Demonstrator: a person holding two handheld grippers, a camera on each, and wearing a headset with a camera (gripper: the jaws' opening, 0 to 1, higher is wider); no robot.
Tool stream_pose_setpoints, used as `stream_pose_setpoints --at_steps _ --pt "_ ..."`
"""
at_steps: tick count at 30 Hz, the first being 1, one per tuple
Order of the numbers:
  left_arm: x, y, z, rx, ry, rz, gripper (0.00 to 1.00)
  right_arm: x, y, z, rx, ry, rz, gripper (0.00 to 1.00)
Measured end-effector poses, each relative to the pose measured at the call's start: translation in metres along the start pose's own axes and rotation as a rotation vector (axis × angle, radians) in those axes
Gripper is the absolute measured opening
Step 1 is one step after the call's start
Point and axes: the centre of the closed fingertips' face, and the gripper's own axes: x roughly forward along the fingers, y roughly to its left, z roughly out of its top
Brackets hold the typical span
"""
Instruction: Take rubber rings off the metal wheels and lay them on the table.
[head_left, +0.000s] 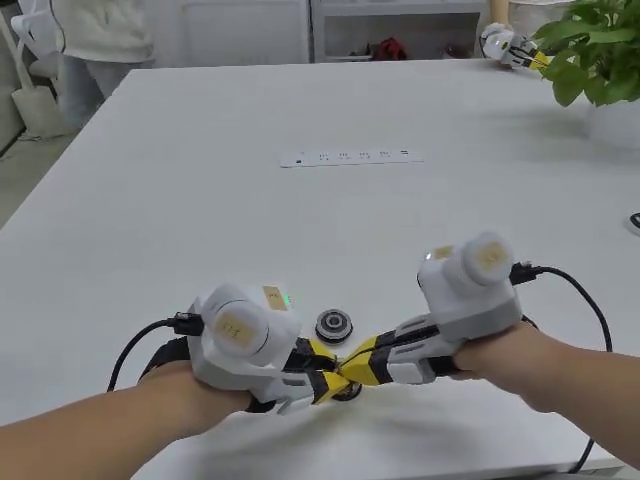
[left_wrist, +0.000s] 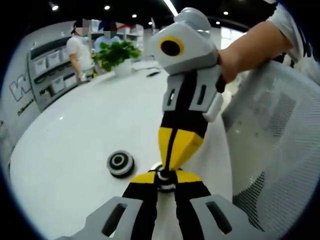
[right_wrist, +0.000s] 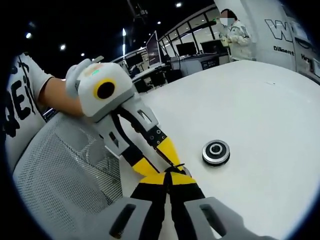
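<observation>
a small metal wheel (left_wrist: 165, 183) is being pinched between the fingers of the left gripper (left_wrist: 165, 176), low at the near edge of the white tabletop (head_left: 300, 220). the fingers of the right gripper (right_wrist: 170, 174) are being pressed together to a point on that wheel's rim, tip to tip with the left; whether the rubber ring is being nipped cannot be told. the wheel is being largely hidden, so its tilt cannot be told. a second wheel (head_left: 333, 324), dark ring on, is lying flat just beyond, its axis pointing straight up.
</observation>
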Motion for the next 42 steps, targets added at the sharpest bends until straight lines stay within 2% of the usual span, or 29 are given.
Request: stream_pose_setpoints --at_steps 14,20,25,30,36,42 --pt "-0.001 -0.003 0.001 0.036 -0.018 -0.047 0.14 0.000 0.001 -0.003 0.015 0.006 0.012 0.00" --pt "-0.008 -0.004 0.003 0.033 -0.029 -0.068 0.17 -0.001 0.001 0.000 0.027 -0.009 0.015 0.00" --pt "-0.014 -0.007 0.010 0.019 -0.046 -0.084 0.19 -0.003 0.001 0.003 0.034 -0.021 0.019 0.00" --pt "-0.023 -0.011 0.012 0.033 -0.054 -0.099 0.25 -0.005 0.003 0.005 0.033 -0.029 0.025 0.00" --pt "-0.044 -0.002 0.024 -0.023 -0.130 -0.071 0.28 -0.005 0.006 0.009 0.029 -0.036 0.038 0.00" --pt "-0.062 0.003 0.024 -0.052 -0.166 -0.053 0.32 -0.004 0.010 0.016 0.035 -0.055 0.052 0.00"
